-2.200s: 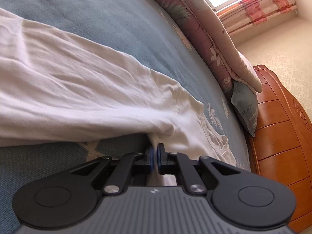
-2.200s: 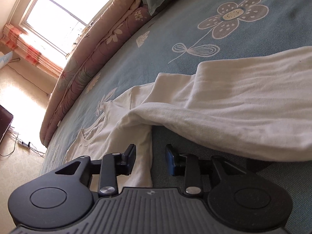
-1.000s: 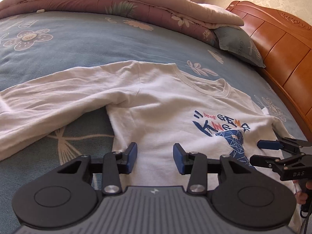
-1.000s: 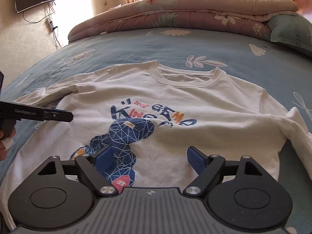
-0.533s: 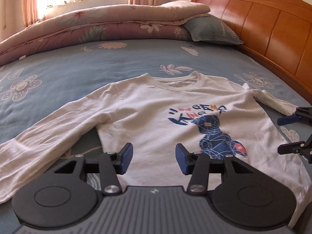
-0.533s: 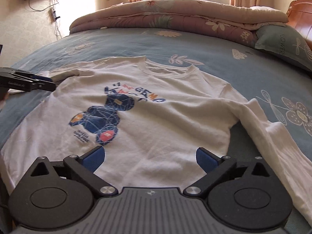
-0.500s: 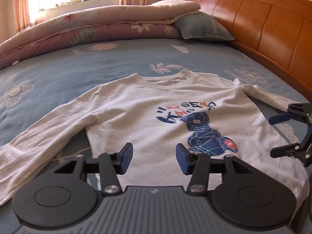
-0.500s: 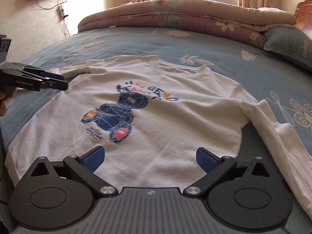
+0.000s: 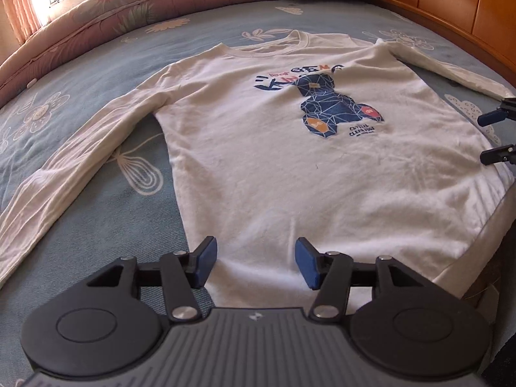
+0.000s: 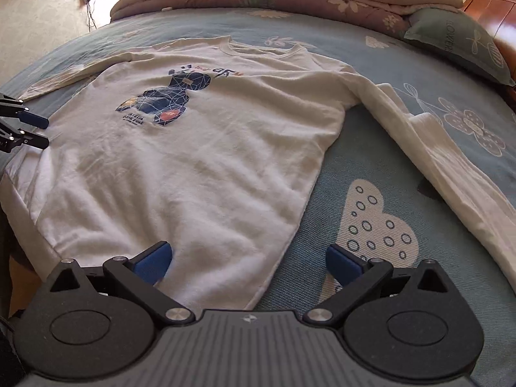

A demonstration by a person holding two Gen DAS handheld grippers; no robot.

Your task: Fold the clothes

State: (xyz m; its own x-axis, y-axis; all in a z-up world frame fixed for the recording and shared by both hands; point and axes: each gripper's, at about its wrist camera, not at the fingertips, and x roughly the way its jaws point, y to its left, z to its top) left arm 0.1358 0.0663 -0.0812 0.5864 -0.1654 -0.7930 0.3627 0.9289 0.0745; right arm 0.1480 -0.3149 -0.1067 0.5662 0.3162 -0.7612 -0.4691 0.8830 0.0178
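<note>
Blue bedsheet (image 9: 96,209) — white shirt (image 9: 290,167) flat; left tool (image 9: 254,262) opening, empty; right tool (image 10: 248,262) wide open.

Shirt (image 9: 277,167) flat on bed (image 9: 96,74), quilt (image 9: 138,9) behind, pillow (image 10: 458,42) perhaps against it.

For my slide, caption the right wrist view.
Open right gripper over a white long-sleeved shirt spread on the bed.
</note>
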